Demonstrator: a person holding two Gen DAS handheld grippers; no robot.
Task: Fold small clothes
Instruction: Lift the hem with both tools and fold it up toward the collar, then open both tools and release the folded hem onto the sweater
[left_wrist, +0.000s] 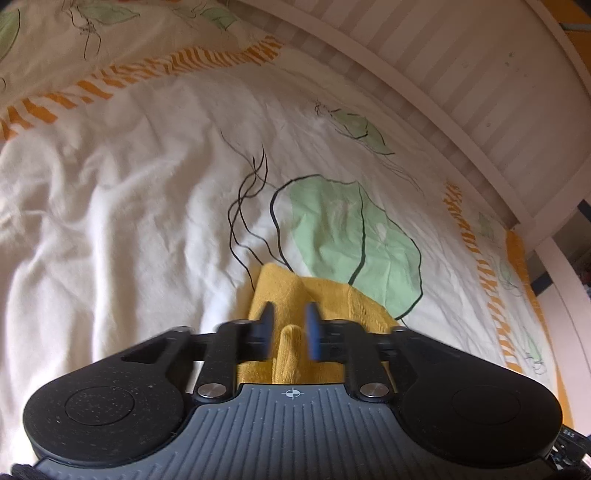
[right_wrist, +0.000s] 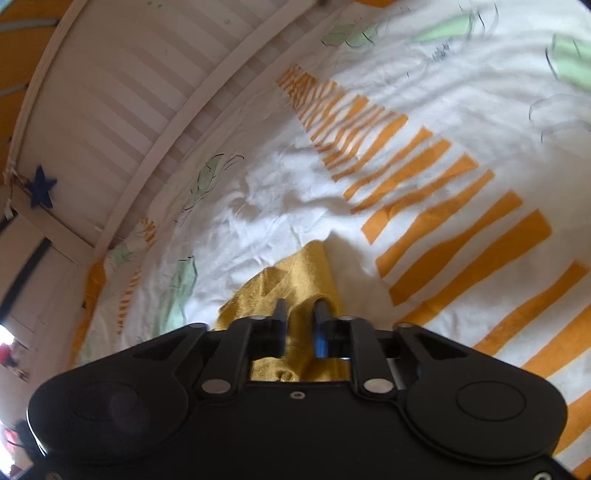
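While both tongs hung low over the bed, the yellow garment (left_wrist: 280, 295) lay directly under and just ahead of them on the duvet (left_wrist: 129, 192). The left tongs (left_wrist: 290, 330) stood partly spread, a raised ridge of yellow cloth sitting between the pads, which I judged were not pressing it. The right tongs (right_wrist: 301, 328) were likewise partly spread over a bunched fold of the same garment (right_wrist: 295, 273), the pads clear of the cloth as far as I could see. From each wrist view the fabric ran forward, away from the tongs, ending in a corner just beyond the tips. Neither hand looked plainly nearer. The duvet was white and rumpled, printed with green leaves (left_wrist: 351, 229) and orange stripes (right_wrist: 461, 236). A pale slatted bed rail (left_wrist: 461, 85) curved behind, a blue star (right_wrist: 41, 185) fixed to it.
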